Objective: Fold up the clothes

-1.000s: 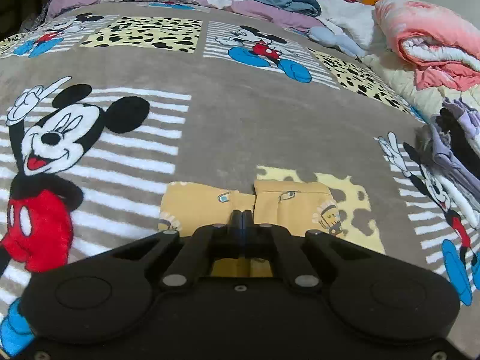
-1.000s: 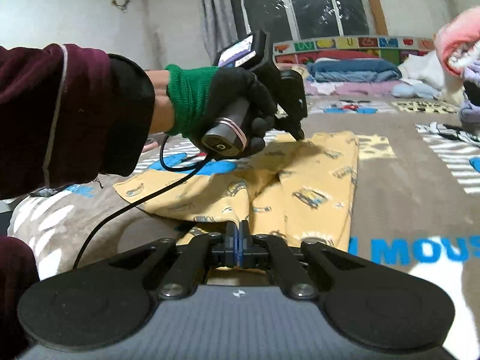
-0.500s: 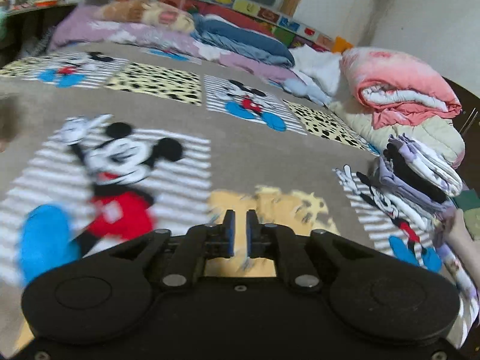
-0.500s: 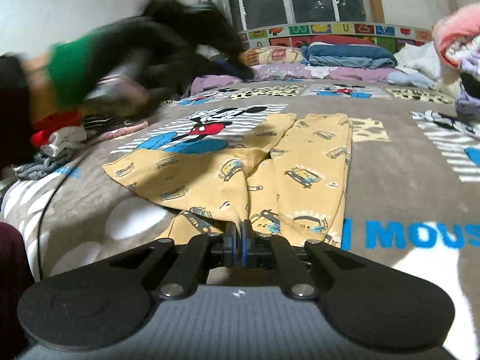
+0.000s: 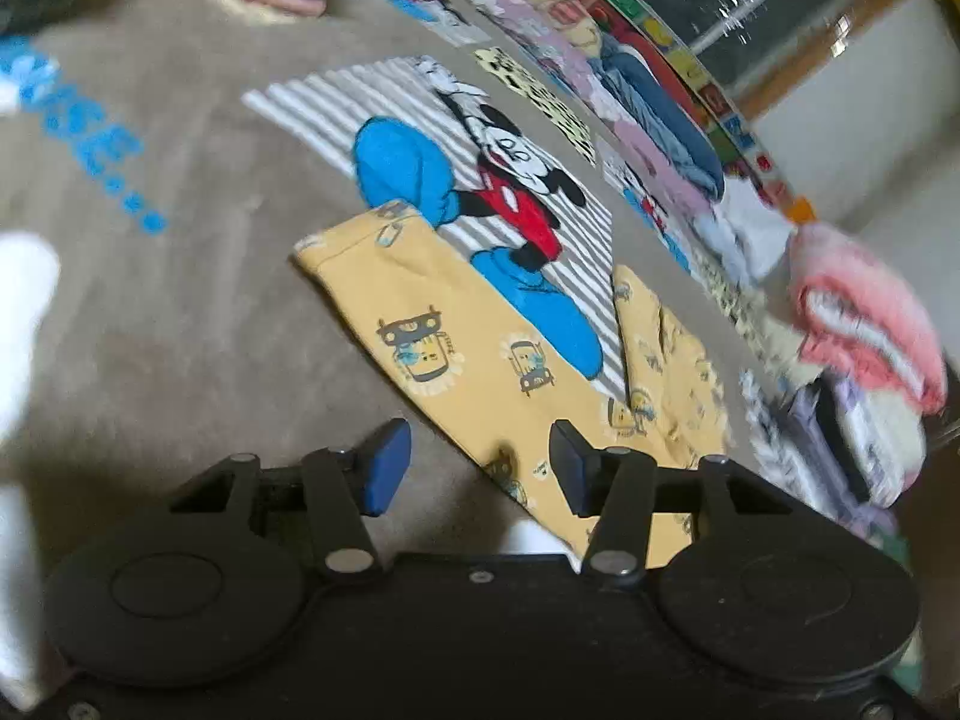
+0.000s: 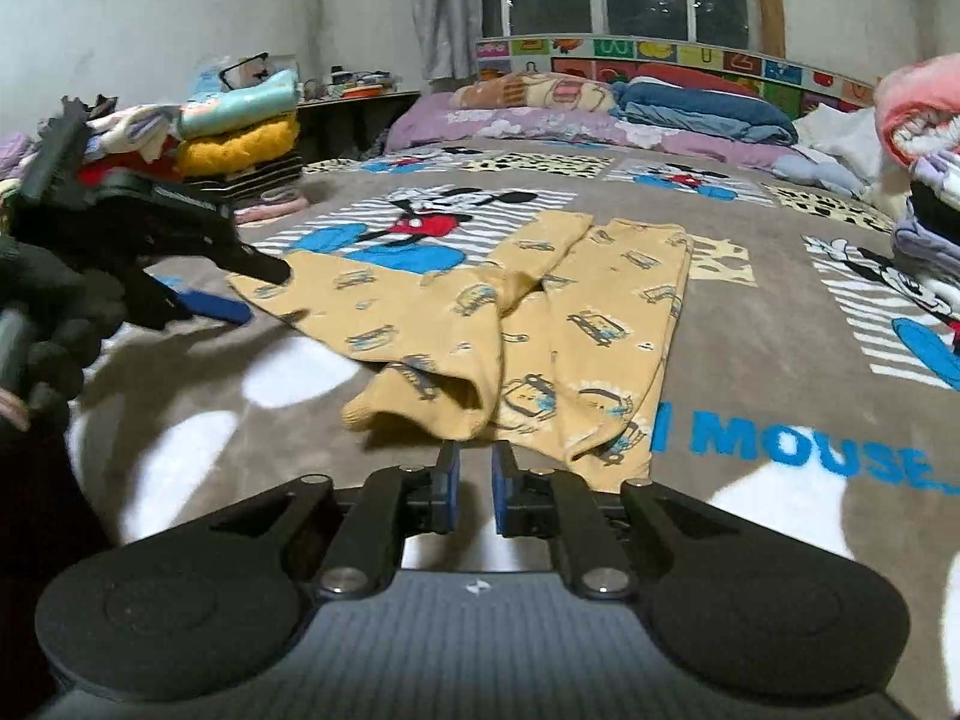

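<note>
On blanket (image 6: pixel 780 330): yellow pants (image 6: pixel 540 312), both grippers open, L (image 5: pixel 474 468) & R (image 6: pixel 474 480).

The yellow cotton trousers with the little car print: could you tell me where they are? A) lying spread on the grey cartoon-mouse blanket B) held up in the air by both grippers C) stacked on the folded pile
A: the yellow cotton trousers lie flat on the grey cartoon-mouse blanket; both grippers are open, gripping nothing.

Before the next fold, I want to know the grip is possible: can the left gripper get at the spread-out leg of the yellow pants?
Probably yes. The left gripper is open just short of the yellow pants leg edge, nothing between them.
</note>
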